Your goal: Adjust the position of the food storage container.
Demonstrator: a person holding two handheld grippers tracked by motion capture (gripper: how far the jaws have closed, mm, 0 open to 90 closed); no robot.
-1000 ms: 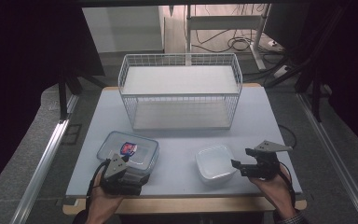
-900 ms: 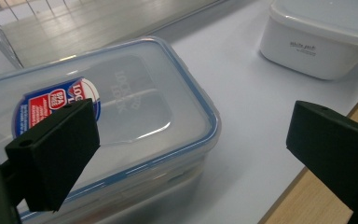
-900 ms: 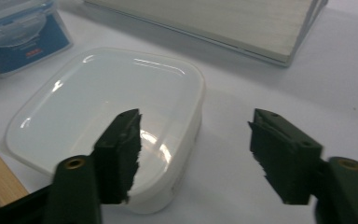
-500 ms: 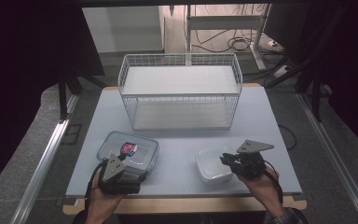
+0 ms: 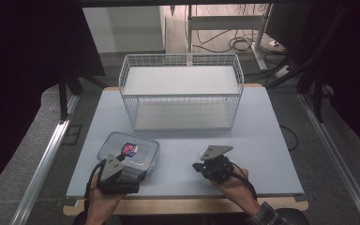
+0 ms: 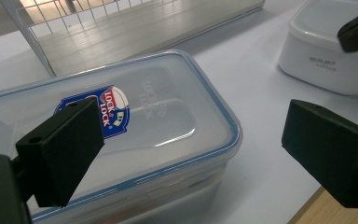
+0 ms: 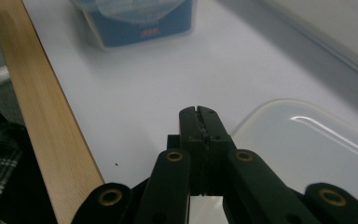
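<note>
Plastic, clear and blue-rimmed, forms the rectangular lidded box [image 6: 121, 135] labelled "LOCK & LOCK", straddled loosely by the open left claw [image 6: 191, 149] at the worktop's [image 5: 262, 122] near edge. A white rounded container [image 6: 328, 51] is overlapped by the right claw [image 7: 199, 122], just closed on nothing.

Surface [image 5: 262, 117]: pale grey-blue top with a wooden front edge. Floor [image 5: 342, 187]: grey carpet, dim. Metal rails [image 5: 42, 164] run along both sides of the surface. Beyond the far edge: white shelf frame [image 5: 225, 21], black cables [image 5: 236, 44] on the floor. Room edges dark.
</note>
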